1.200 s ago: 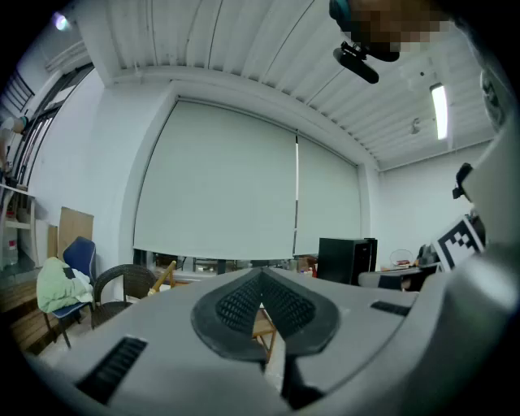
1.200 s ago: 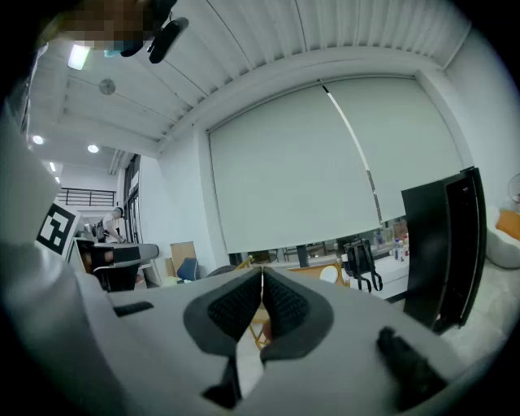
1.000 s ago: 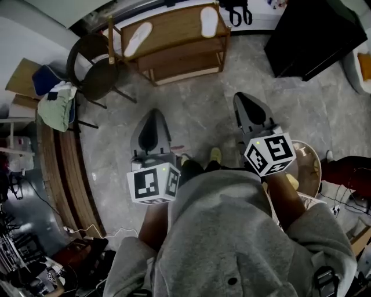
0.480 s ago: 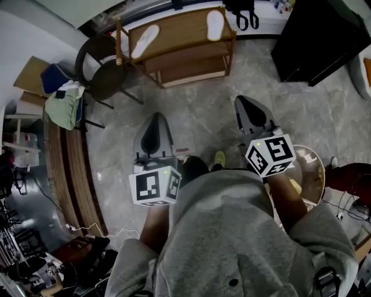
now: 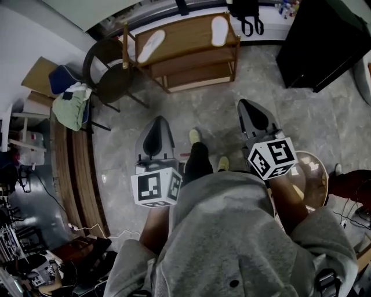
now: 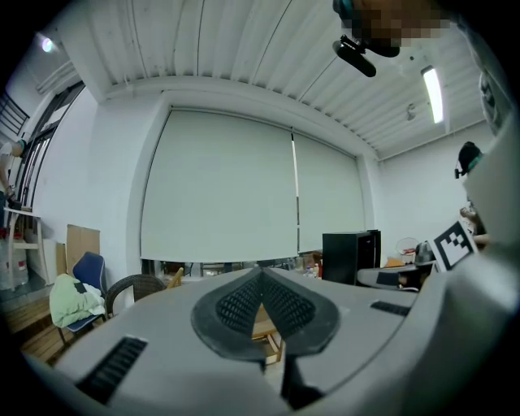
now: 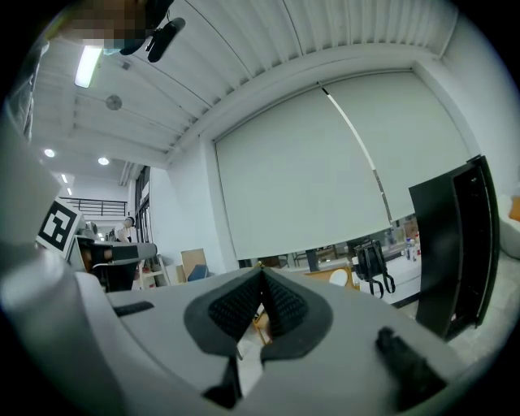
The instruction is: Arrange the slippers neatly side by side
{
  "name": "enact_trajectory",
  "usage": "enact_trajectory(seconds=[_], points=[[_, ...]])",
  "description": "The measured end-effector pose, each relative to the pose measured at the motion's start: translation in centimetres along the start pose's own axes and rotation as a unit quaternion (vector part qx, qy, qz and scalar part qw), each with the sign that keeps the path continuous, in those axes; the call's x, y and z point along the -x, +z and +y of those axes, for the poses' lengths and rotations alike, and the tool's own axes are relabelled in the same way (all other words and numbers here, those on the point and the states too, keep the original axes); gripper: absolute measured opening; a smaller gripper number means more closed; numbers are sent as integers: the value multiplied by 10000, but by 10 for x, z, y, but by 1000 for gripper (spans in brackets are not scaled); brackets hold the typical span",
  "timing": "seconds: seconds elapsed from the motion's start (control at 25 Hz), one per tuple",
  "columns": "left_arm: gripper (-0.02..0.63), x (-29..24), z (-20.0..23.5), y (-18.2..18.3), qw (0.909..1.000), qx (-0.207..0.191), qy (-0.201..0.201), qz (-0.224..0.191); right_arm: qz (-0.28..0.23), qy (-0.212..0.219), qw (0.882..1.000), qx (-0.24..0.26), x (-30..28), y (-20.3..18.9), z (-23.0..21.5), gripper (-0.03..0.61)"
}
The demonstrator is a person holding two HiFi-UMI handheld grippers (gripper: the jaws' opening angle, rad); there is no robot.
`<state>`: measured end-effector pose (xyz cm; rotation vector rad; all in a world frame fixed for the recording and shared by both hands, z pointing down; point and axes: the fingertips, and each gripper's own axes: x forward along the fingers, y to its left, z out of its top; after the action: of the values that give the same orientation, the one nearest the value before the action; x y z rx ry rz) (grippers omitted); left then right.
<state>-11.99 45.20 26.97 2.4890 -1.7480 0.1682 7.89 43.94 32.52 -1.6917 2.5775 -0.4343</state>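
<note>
From above we look down on a person in a grey top [image 5: 226,232] standing on a grey stone floor [image 5: 197,110], a two-jaw gripper in each hand. The left gripper [image 5: 159,119] and the right gripper [image 5: 244,103] are held out in front of the body, well apart from each other, both pointing toward the far side of the room. In their own views we see each pair of jaws clenched tip to tip, the ribbed pads [image 6: 236,305] meeting at the front with nothing caught between them.

The two white slippers lie on the top board of a wooden rack [image 5: 185,37] against the far wall, well away from both grippers. We find the left slipper [image 5: 152,45] near the rack's left end, lying at a slant. The right slipper [image 5: 219,30] is near the right end, lying nearly straight, and bare wood separates the pair.

Left of the rack stands a dark round chair [image 5: 110,78], and further left a green cloth [image 5: 69,107] is draped over a blue seat [image 5: 59,78]. A black bag [image 5: 246,10] sits just beyond the rack's right end, and a black cabinet [image 5: 324,40] fills the far right corner. Between the grippers we see the person's yellow-green shoes [image 5: 195,136], one ahead of the other
</note>
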Motion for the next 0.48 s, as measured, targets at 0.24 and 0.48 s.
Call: enact_trajectory(seconds=[0.24, 0.48], points=[[13, -12, -5, 7, 9998, -146, -114, -49, -140, -50, 9999, -6, -5, 9, -8, 25], [12, -35, -3, 11, 9996, -144, -205, -100, -194, -103, 9998, -27, -19, 15, -19, 25]])
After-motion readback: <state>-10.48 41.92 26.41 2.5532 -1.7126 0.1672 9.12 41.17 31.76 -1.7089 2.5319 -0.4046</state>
